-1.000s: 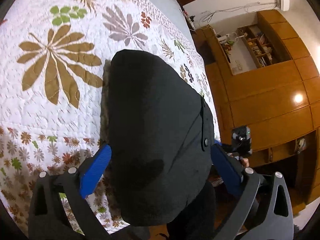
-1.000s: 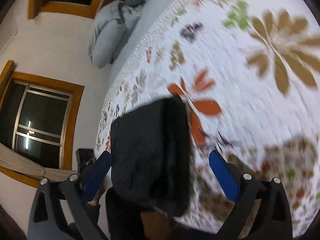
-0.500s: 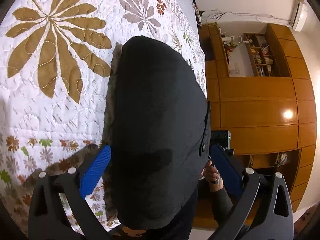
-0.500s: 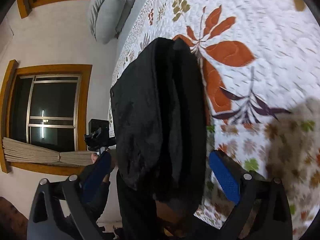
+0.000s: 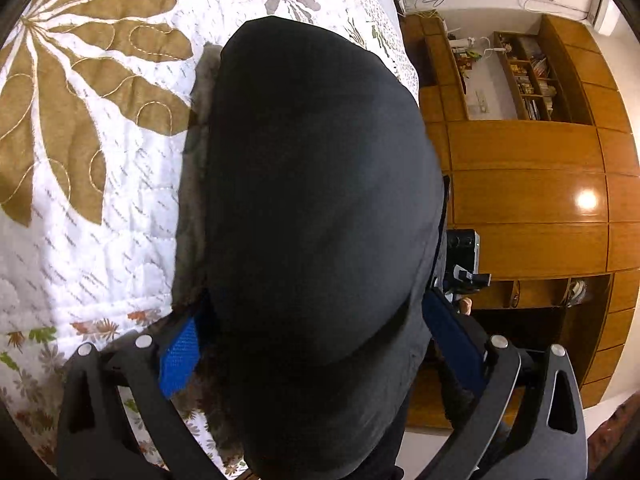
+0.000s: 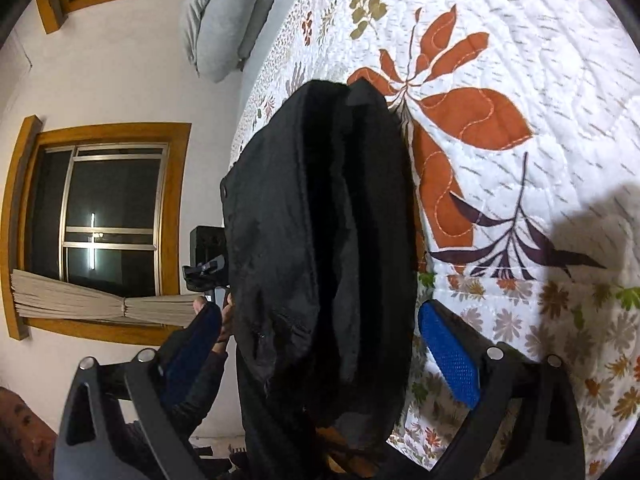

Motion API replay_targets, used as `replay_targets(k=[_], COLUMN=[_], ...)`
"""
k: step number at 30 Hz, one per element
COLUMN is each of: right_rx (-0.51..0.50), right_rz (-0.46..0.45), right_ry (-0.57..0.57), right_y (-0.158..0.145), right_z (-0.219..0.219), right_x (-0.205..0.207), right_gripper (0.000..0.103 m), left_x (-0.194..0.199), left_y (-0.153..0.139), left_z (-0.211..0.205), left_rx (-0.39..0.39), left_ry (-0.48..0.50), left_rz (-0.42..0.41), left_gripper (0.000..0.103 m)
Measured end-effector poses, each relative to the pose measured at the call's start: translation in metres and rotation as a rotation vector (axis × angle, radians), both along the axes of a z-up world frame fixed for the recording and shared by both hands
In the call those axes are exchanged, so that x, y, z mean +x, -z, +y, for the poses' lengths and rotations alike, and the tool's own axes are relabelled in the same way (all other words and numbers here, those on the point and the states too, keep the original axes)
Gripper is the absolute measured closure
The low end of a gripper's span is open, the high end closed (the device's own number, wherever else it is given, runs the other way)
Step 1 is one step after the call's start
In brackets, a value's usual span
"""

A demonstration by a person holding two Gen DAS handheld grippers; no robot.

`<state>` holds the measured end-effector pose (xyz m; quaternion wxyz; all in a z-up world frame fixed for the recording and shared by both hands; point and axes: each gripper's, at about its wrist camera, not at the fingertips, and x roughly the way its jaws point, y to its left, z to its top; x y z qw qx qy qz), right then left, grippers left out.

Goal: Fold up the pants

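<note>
Both wide-spread, the left gripper (image 5: 316, 344) and right gripper (image 6: 320, 340) have closed in around the pants (image 5: 320, 200).

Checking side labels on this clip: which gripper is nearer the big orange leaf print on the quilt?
Right. The right gripper straddles the black pants with the orange leaf just past one fingertip; the left gripper sits across the pants, on the window side.

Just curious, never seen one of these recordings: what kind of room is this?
Most likely a bedroom at home. A floral quilt covers a bed, grey pillows lie at its far end, and a wooden wall unit with shelves stands alongside.
</note>
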<state>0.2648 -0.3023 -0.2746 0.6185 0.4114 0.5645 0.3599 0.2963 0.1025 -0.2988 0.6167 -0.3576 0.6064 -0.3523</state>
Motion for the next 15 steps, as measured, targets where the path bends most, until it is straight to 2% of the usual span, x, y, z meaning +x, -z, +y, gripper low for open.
replay_targets(k=[4,9,11,12,13,15], right_rx=[0.011,-0.001,-0.009,-0.012,-0.017,-0.041], right_rz=[-0.002,-0.005,-0.007,-0.009,-0.013,-0.033], right_ry=[-0.021,-0.046,-0.052,-0.053,-0.055,-0.067], right_y=[0.001,0.003,0.003,0.002,0.002,-0.001], right_z=[0.01,0.026,0.03,0.033,0.035,0.042], right_x=[0.004,0.011,0.012,0.013,0.013,0.012], right_gripper=[0.003,0.003,0.003,0.003,0.003,0.009], left_x=[-0.005,-0.005,-0.006,-0.006,-0.007,-0.009], left_y=[-0.008,-0.004,-0.004,-0.003,-0.002,-0.002], left_z=[-0.009,-0.015,-0.012,-0.009,-0.007,-0.004], left_rx=[0.001,0.015,0.018,0.014,0.007,0.008], left_ry=[0.019,-0.002,-0.012,-0.015,-0.023,-0.033], left_rz=[-0.019,-0.028,-0.029,-0.025,-0.018,-0.019], left_gripper=[0.003,0.006,0.016,0.026,0.032,0.036])
